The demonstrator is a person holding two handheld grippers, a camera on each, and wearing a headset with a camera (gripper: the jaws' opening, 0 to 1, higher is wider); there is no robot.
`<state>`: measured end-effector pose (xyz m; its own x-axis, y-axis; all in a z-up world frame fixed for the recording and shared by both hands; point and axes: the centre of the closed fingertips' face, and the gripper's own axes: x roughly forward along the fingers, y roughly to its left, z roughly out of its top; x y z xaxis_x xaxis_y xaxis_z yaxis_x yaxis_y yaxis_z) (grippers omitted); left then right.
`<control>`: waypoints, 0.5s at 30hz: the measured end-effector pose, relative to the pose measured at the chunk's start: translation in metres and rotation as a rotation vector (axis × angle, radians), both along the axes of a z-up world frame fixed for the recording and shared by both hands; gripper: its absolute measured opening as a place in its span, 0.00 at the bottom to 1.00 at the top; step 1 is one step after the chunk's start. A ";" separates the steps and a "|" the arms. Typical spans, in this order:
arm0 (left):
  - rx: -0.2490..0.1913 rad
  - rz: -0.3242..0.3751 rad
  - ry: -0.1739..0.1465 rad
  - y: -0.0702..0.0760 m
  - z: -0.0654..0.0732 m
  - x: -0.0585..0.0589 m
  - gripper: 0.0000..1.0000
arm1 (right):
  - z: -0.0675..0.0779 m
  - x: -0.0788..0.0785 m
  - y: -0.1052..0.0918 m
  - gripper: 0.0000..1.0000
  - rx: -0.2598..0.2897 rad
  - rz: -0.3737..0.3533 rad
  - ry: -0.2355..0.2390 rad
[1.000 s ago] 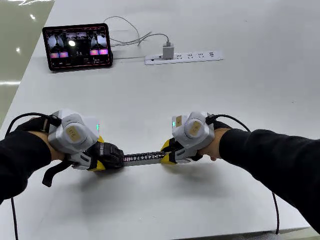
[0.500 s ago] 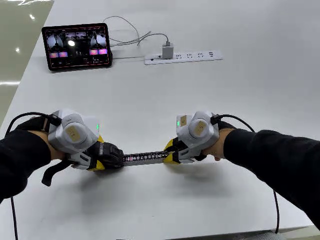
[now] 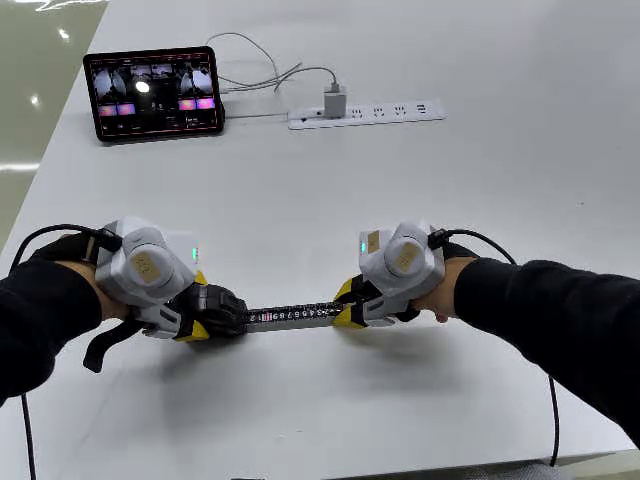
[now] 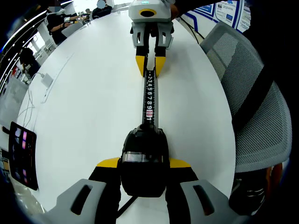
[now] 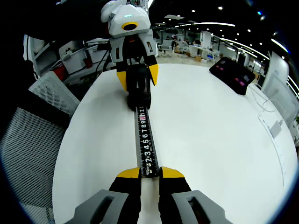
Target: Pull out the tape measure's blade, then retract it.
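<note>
Near the front edge of the white tabletop (image 3: 400,200), the tape measure (image 3: 215,310) is sitting low over the surface with its black case clamped between the yellow-tipped jaws of the left claw (image 3: 197,318), which are pressing in on both sides of it. Its blade (image 3: 295,314) is running out straight from the case toward the right claw (image 3: 345,305), whose jaws are pinching the blade's free end. A short numbered stretch is showing between the two claws, and the blade is looking taut and level just above the tabletop. Judging by that, the pull-out is under way but probably not finished: only a little blade is exposed, and the whole retraction is yet to come. Farther back on the tabletop, well apart from the work, a tablet (image 3: 155,92) is glowing beside a power strip (image 3: 365,113) with a charger (image 3: 336,101) plugged into it. A mesh chair (image 4: 252,93) is standing off the tabletop's edge.
</note>
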<state>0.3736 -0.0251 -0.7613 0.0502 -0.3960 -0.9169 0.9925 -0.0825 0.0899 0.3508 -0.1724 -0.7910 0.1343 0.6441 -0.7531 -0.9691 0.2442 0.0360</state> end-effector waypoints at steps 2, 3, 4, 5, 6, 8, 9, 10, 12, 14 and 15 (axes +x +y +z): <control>0.000 0.000 0.000 0.000 0.000 0.000 0.31 | 0.000 0.000 -0.002 0.09 -0.001 -0.004 0.001; 0.000 0.000 0.000 0.000 0.000 0.000 0.31 | -0.001 0.000 -0.003 0.09 -0.001 -0.004 0.001; 0.000 0.000 0.000 0.000 0.000 0.000 0.31 | -0.001 0.000 -0.003 0.09 -0.002 -0.004 0.002; 0.000 0.000 0.000 0.000 -0.001 0.001 0.31 | -0.001 0.000 -0.004 0.09 -0.002 -0.003 0.002; 0.000 -0.001 0.000 0.000 -0.001 0.001 0.31 | -0.001 0.000 -0.005 0.09 -0.004 -0.001 0.000; 0.001 -0.001 0.000 0.000 -0.001 0.001 0.31 | -0.001 0.000 -0.005 0.09 -0.007 0.001 -0.002; 0.000 -0.001 -0.001 0.001 -0.001 0.001 0.31 | -0.001 -0.001 -0.006 0.09 -0.008 0.003 -0.004; -0.001 -0.001 -0.001 0.001 -0.001 0.001 0.31 | -0.001 -0.001 -0.007 0.09 -0.007 0.003 -0.004; 0.000 -0.001 -0.001 0.001 -0.001 0.001 0.31 | -0.002 -0.001 -0.008 0.09 -0.009 0.000 -0.003; 0.001 -0.001 -0.001 0.001 -0.001 0.000 0.31 | -0.002 -0.002 -0.009 0.09 -0.009 0.000 -0.003; 0.001 -0.002 -0.001 0.001 -0.001 0.000 0.31 | -0.002 -0.002 -0.009 0.09 -0.009 0.001 -0.004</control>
<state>0.3741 -0.0244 -0.7625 0.0504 -0.3953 -0.9172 0.9923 -0.0842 0.0908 0.3484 -0.1817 -0.7926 0.1367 0.6375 -0.7583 -0.9693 0.2439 0.0303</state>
